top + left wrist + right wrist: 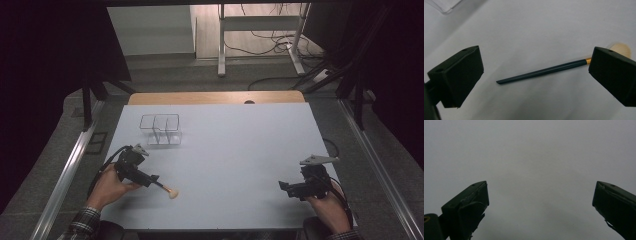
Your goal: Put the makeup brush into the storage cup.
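A: Fingers [461, 75] of the left gripper [156, 180] spread wide, nothing between the pads. Brush [544, 71] lies flat on the table [240, 150] in the gap, touching neither side.

B: And where on the table?

A: Near the front edge, left of centre. In the high view the brush [169, 190] has its bristle tip pointing right, away from the hand [107, 187].

B: Right side?

A: Right gripper [290, 188] released too, jaws wide over bare table near the front right corner. Idle, by the look of it.

B: Step in hand?

A: Judged: the approach to a pick. Left jaws straddle the handle but sit above it. Next move calls for dropping lower, centring on the dark handle, then closing. Handle is thin and low; it may roll or slip out if pinched off-centre.

B: Likely goal?

A: A clear holder [161, 129] stands toward the back left, well apart from the brush. A guess only.

B: Surface, room?

A: Pale grey top, plain, wooden strip along the back edge. Dark drapes at both sides. Beyond, a white frame [260, 30] and loose cables [272, 42] on the floor.
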The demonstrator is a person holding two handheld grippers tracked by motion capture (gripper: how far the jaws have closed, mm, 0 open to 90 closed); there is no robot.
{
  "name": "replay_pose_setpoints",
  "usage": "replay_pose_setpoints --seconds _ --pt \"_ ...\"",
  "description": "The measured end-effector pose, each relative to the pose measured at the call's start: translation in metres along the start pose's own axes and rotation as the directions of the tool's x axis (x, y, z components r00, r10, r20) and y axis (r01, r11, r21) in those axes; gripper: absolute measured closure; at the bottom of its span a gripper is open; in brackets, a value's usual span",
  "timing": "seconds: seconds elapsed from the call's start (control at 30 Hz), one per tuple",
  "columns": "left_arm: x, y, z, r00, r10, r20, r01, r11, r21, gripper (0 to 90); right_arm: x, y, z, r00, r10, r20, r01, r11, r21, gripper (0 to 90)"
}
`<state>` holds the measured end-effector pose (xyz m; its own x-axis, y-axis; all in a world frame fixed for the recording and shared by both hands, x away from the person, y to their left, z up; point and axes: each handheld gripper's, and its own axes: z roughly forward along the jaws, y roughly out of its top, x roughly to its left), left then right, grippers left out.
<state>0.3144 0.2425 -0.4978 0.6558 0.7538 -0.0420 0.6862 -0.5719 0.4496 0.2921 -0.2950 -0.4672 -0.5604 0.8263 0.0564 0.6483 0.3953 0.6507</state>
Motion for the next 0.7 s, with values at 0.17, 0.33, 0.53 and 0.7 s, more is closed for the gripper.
replay_pose_setpoints --seconds 0.17,0.33,0.53,0.7 --pt "-0.001 -0.004 0.008 0.9999 0.009 0.005 -0.009 0.9998 0.019 0.7 0.000 0.000 0.000 1.0000 0.000 -0.001 0.000 1.000 0.001 0.5" --pt "-0.001 -0.006 0.014 0.9998 0.017 0.007 -0.017 0.9996 0.025 0.8 0.000 0.000 0.000 1.0000 -0.003 -0.002 0.003 1.000 0.003 0.7" --pt "-0.001 -0.008 0.017 0.9995 0.020 0.024 -0.020 0.9995 0.026 1.8 0.000 0.000 0.001 1.0000 -0.007 -0.004 0.007 1.000 0.006 1.0" --pt "-0.001 -0.010 0.021 0.9993 0.026 0.028 -0.028 0.9988 0.041 2.6 0.001 0.000 0.001 0.9999 -0.008 -0.006 0.008 1.000 0.008 1.2"
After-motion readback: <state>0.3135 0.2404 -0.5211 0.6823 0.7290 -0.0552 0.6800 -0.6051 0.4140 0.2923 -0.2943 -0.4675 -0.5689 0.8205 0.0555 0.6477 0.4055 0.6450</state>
